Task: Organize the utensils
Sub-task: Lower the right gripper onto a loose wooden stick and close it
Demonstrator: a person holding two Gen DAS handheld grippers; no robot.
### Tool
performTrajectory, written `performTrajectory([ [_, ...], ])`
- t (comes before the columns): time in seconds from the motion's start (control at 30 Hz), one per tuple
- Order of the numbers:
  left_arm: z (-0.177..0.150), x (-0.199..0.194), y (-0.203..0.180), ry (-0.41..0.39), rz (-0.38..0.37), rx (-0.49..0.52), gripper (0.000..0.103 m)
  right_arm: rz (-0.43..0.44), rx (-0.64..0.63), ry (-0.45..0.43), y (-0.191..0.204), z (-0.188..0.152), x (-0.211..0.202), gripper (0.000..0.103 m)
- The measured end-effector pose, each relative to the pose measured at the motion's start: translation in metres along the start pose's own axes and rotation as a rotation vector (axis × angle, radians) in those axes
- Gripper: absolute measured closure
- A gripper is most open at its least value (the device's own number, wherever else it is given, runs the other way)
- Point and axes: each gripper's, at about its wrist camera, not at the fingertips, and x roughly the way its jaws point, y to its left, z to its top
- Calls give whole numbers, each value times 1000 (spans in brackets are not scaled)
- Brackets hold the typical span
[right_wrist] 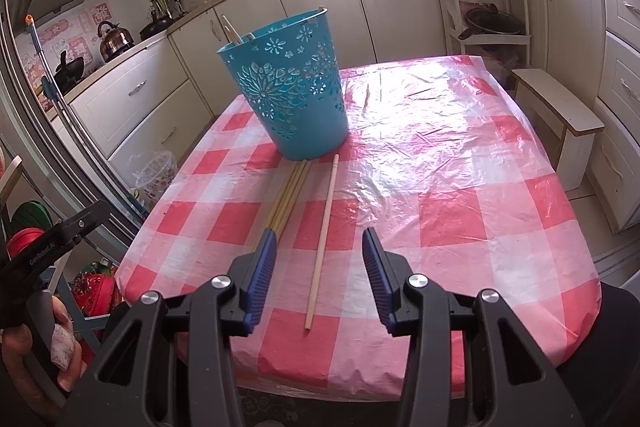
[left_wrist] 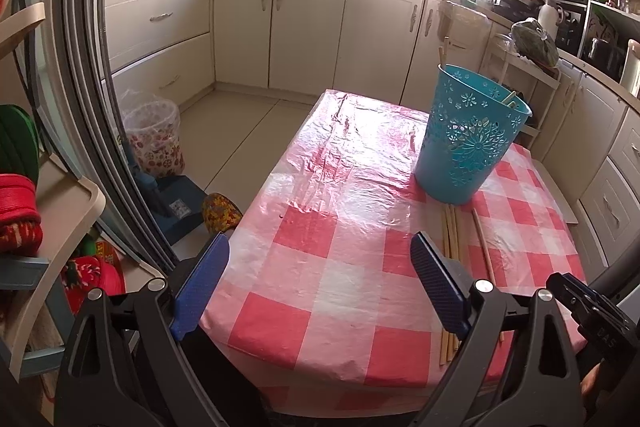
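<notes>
A teal perforated basket [right_wrist: 294, 89] [left_wrist: 468, 135] stands on the table with the red and white checked cloth [right_wrist: 440, 211] [left_wrist: 320, 259]; chopstick tops poke out of it. A bundle of wooden chopsticks [right_wrist: 288, 193] [left_wrist: 451, 235] lies in front of the basket. One single chopstick [right_wrist: 322, 243] [left_wrist: 484, 247] lies apart, to the right of the bundle. My right gripper [right_wrist: 320, 251] hovers open over the single chopstick, its jaws to either side of it and not touching. My left gripper [left_wrist: 320, 259] is open and empty above the table's near edge, left of the bundle.
Cream kitchen cabinets [left_wrist: 308, 27] ring the room. A lined bin [left_wrist: 154, 137] and a dustpan [left_wrist: 176, 203] sit on the floor to the left. A white stool [right_wrist: 560, 111] stands by the table's right side, and a rack with a pan [right_wrist: 492, 23] stands behind it.
</notes>
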Motion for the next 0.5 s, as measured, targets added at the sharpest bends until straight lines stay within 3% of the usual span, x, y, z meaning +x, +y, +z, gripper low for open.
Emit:
performTrajectory([
  [0.27, -1, 2, -1, 9, -9, 6, 15, -25, -19, 19, 1, 1, 9, 59],
  [0.5, -5, 11, -4, 41, -27, 16, 15, -65, -14, 87, -3, 12, 48, 63],
])
